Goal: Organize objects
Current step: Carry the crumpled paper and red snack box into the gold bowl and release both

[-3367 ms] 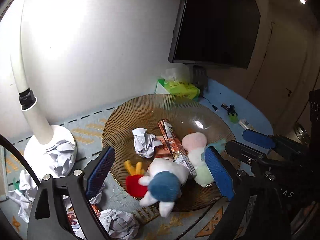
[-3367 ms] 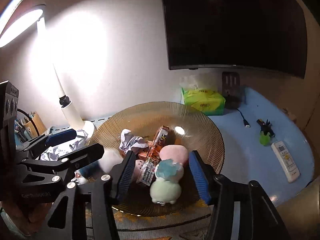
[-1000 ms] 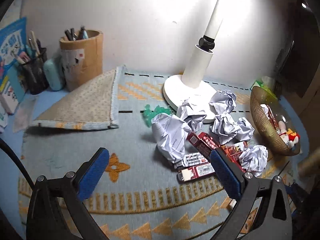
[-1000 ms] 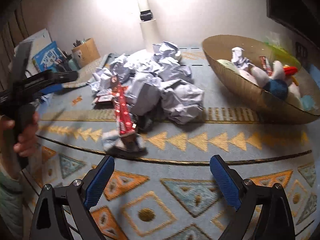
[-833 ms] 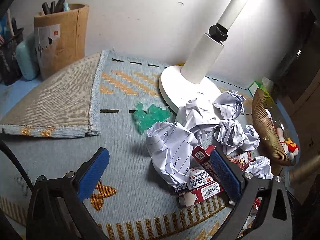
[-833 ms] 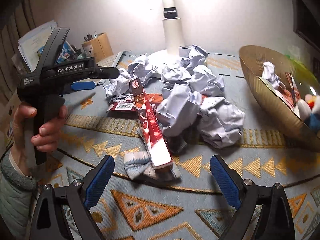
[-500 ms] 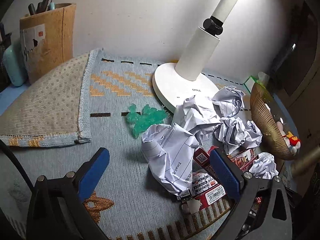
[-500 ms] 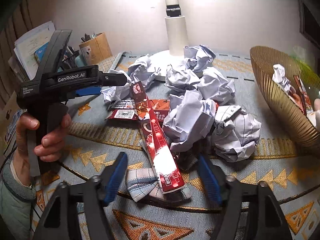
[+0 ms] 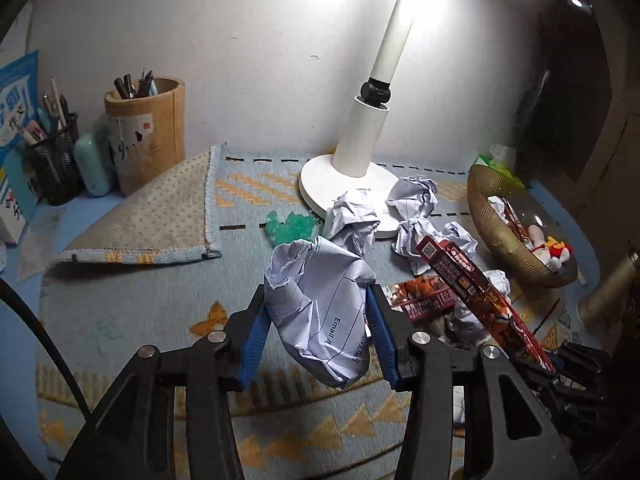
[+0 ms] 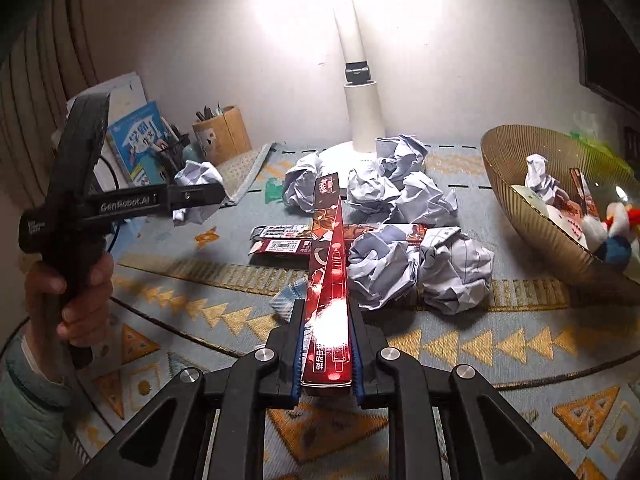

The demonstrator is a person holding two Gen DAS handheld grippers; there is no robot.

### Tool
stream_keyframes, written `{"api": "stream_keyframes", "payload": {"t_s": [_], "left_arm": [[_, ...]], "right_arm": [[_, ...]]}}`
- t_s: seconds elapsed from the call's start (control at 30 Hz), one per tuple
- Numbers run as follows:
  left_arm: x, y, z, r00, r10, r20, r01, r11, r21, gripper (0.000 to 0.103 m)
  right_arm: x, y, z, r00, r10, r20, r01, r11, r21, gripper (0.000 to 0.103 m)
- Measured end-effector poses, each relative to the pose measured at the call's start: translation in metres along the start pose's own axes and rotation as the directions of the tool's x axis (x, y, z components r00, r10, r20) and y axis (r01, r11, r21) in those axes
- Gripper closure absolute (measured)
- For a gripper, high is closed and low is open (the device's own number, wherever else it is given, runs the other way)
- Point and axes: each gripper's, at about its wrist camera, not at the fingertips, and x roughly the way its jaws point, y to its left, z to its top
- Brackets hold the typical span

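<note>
My left gripper [image 9: 316, 332] is shut on a crumpled paper ball [image 9: 320, 300] and holds it above the patterned mat; it also shows in the right wrist view [image 10: 200, 196]. My right gripper [image 10: 326, 352] is shut on a long red box [image 10: 330, 280], lifted off the mat; the box also shows in the left wrist view [image 9: 476, 296]. Several more paper balls [image 10: 404, 200] and red boxes [image 10: 280, 246] lie in a heap on the mat. A gold ribbed bowl [image 10: 516, 192] at the right holds plush toys [image 10: 612, 232], a paper ball and boxes.
A white lamp base [image 9: 344, 184] stands behind the heap. A green plastic scrap [image 9: 290, 226] lies by it. Pen holders [image 9: 140, 132] and books [image 10: 136, 140] stand at the back left. The mat corner [image 9: 160, 216] is folded over. A green tissue pack [image 9: 496, 160] sits behind the bowl.
Both grippers were open half a second ago. The left has closed on the paper ball and lifted it; the right has closed on the long red box and raised it.
</note>
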Motion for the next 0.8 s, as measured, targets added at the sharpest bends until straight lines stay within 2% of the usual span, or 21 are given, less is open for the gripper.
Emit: {"api": "stream_keyframes", "payload": {"t_s": [0.1,0.27,0.33,0.4,0.5,0.57,0.67,0.73,0.77,0.8], "left_arm": [[-0.026,-0.004,-0.026,1.0,-0.005,0.001,0.005,1.0,-0.01,0.059],[-0.038,-0.028,-0.065,0.993,-0.106,-0.042,0.107,0.994,0.024,0.059],[-0.037,-0.037,-0.077,0.99,-0.133,-0.054,0.133,0.991,0.008,0.059],[-0.032,-0.04,-0.086,0.986,-0.157,-0.056,0.156,0.988,-0.017,0.058],[-0.033,-0.047,-0.099,0.988,-0.136,-0.066,0.137,0.991,0.01,0.058],[-0.041,-0.048,-0.102,0.987,-0.158,-0.025,0.159,0.987,0.026,0.058],[-0.039,-0.046,-0.103,0.989,-0.145,-0.032,0.145,0.989,0.005,0.058],[-0.038,-0.048,-0.102,0.992,-0.123,-0.025,0.123,0.992,0.008,0.058],[-0.038,-0.05,-0.103,0.991,-0.128,-0.03,0.128,0.991,0.022,0.058],[-0.039,-0.052,-0.104,0.988,-0.148,-0.038,0.15,0.988,0.041,0.058]], "right_arm": [[-0.042,-0.003,-0.016,0.999,0.014,0.037,-0.016,0.999,0.041,0.086],[-0.1,-0.004,-0.055,0.999,-0.039,0.032,0.038,0.999,0.033,0.086],[-0.11,-0.012,-0.071,0.999,-0.03,0.016,0.029,0.997,0.068,0.086],[-0.111,-0.022,-0.086,0.998,-0.057,-0.01,0.058,0.994,0.089,0.086],[-0.106,-0.032,-0.099,0.995,-0.097,-0.039,0.1,0.989,0.108,0.086],[-0.103,-0.036,-0.103,0.995,-0.084,-0.057,0.09,0.989,0.115,0.085],[-0.097,-0.04,-0.101,0.996,-0.031,-0.08,0.043,0.986,0.159,0.075],[-0.095,-0.038,-0.1,0.997,0.002,-0.073,0.011,0.984,0.178,0.056],[-0.093,-0.037,-0.099,0.997,0.001,-0.076,0.012,0.985,0.173,0.039],[-0.09,-0.035,-0.099,0.996,0.005,-0.084,0.009,0.986,0.167,0.032]]}}
